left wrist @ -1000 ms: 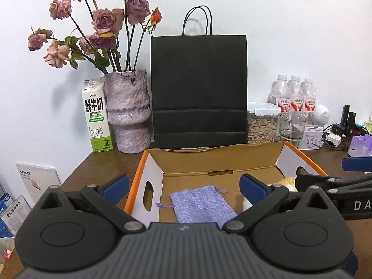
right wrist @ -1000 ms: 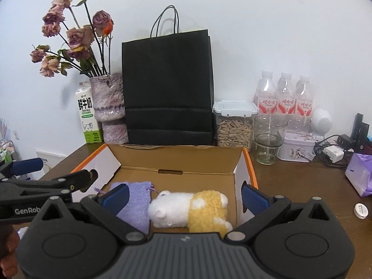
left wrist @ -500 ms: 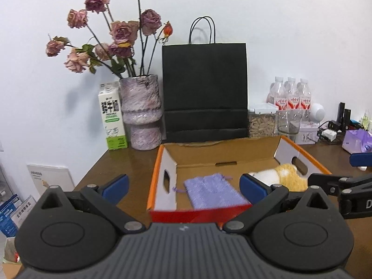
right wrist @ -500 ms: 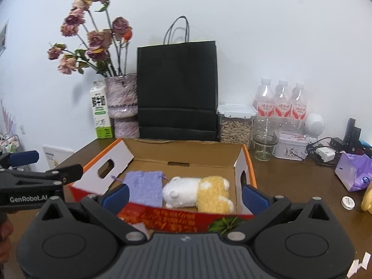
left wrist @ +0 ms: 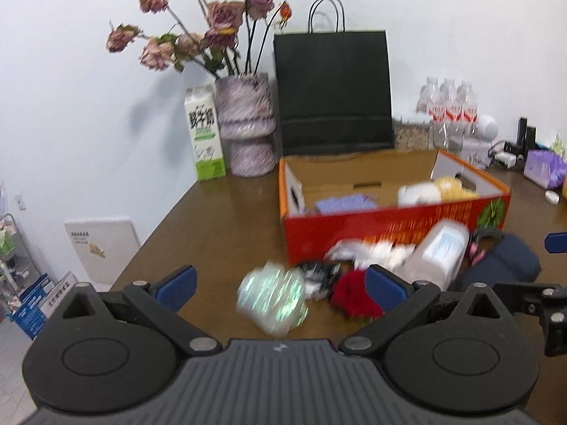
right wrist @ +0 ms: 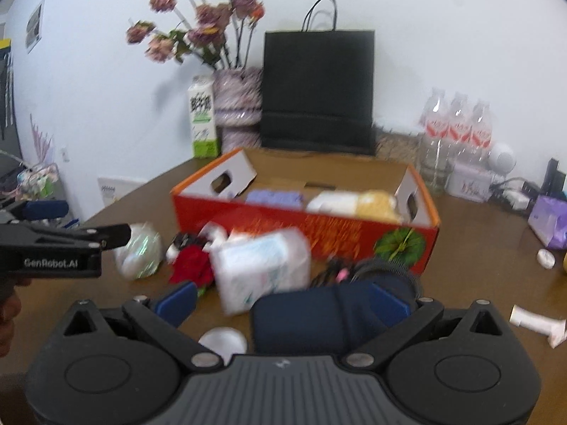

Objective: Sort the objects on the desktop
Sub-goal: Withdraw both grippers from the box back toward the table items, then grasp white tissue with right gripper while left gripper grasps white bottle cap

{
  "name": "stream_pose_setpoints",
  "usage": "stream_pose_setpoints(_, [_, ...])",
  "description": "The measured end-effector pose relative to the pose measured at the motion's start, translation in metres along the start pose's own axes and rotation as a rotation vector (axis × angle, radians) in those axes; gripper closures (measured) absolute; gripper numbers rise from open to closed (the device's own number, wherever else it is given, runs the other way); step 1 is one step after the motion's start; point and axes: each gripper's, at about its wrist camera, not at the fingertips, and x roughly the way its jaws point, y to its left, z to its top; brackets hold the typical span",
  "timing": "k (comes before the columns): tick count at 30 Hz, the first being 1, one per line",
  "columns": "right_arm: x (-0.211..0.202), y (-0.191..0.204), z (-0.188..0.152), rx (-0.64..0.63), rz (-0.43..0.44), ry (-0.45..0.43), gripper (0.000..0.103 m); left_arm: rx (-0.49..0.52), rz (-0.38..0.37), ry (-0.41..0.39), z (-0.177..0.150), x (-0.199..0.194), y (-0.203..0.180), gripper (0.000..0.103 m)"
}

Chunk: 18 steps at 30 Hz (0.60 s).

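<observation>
A red and orange cardboard box (left wrist: 389, 225) (right wrist: 319, 226) stands on the brown table and holds a lilac pouch (left wrist: 345, 202) (right wrist: 274, 197) and a white and yellow plush toy (left wrist: 432, 191) (right wrist: 354, 202). In front of it lie a shiny iridescent ball (left wrist: 273, 297) (right wrist: 140, 255), a red fabric piece (left wrist: 354, 294) (right wrist: 191, 265), a white tissue pack (left wrist: 437, 255) (right wrist: 262, 269) and a dark blue pouch (left wrist: 503, 262) (right wrist: 319, 315). My left gripper (left wrist: 280, 283) is open and empty above the ball. My right gripper (right wrist: 283, 301) is open over the dark blue pouch.
A black paper bag (left wrist: 333, 92), a vase of dried roses (left wrist: 244, 124) and a milk carton (left wrist: 205, 134) stand behind the box. Water bottles (right wrist: 457, 120), a glass, a tin and chargers sit at the back right. A purple pack (right wrist: 551, 221) and small white items lie right.
Both grippers have pulled back and up from the box. The box now sits farther away, and the loose items in front of it have come into view.
</observation>
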Motion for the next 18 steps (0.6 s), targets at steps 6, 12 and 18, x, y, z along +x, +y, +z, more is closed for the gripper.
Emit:
stream_pose_setpoints(6, [-0.007, 0.020, -0.029, -0.017, 0.031, 0.049, 0.000, -0.009, 0.003, 0.049, -0.026, -0.009, 0.011, 0.000])
stream_pose_setpoints(12, [-0.009, 0.031, -0.044, -0.023, 0.050, 0.074, 0.010, -0.032, 0.009, 0.071, -0.041, -0.014, 0.017, 0.000])
stream_pose_setpoints(18, [-0.002, 0.041, -0.052, -0.036, 0.075, 0.101, 0.034, -0.039, 0.007, 0.077, -0.050, -0.019, 0.021, 0.000])
